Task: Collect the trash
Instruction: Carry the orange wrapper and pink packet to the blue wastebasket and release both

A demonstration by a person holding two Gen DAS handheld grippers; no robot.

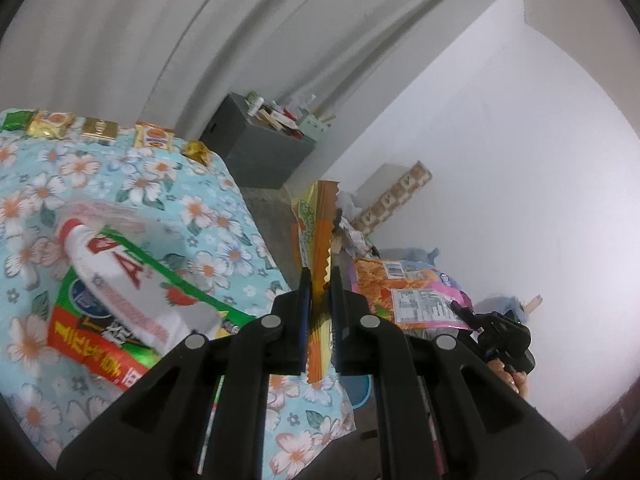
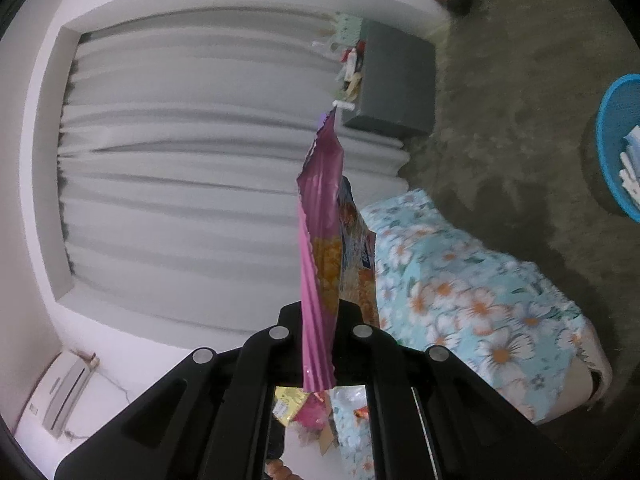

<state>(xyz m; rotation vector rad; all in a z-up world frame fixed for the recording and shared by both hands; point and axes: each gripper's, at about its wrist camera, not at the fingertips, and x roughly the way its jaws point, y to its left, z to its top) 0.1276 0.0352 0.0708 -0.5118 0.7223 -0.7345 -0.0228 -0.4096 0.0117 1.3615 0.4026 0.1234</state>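
Note:
My left gripper is shut on a yellow and orange snack wrapper, held edge-on above the edge of the floral table. On the table lie a green and red noodle packet with a white tube-like pack on it, and several small wrappers along the far edge. My right gripper is shut on a pink snack bag. That bag also shows in the left wrist view, with the right gripper behind it.
A grey box filled with items stands on the floor by the white curtain. A blue basket holding white items sits on the floor, right of the floral table. A white wall is to the right.

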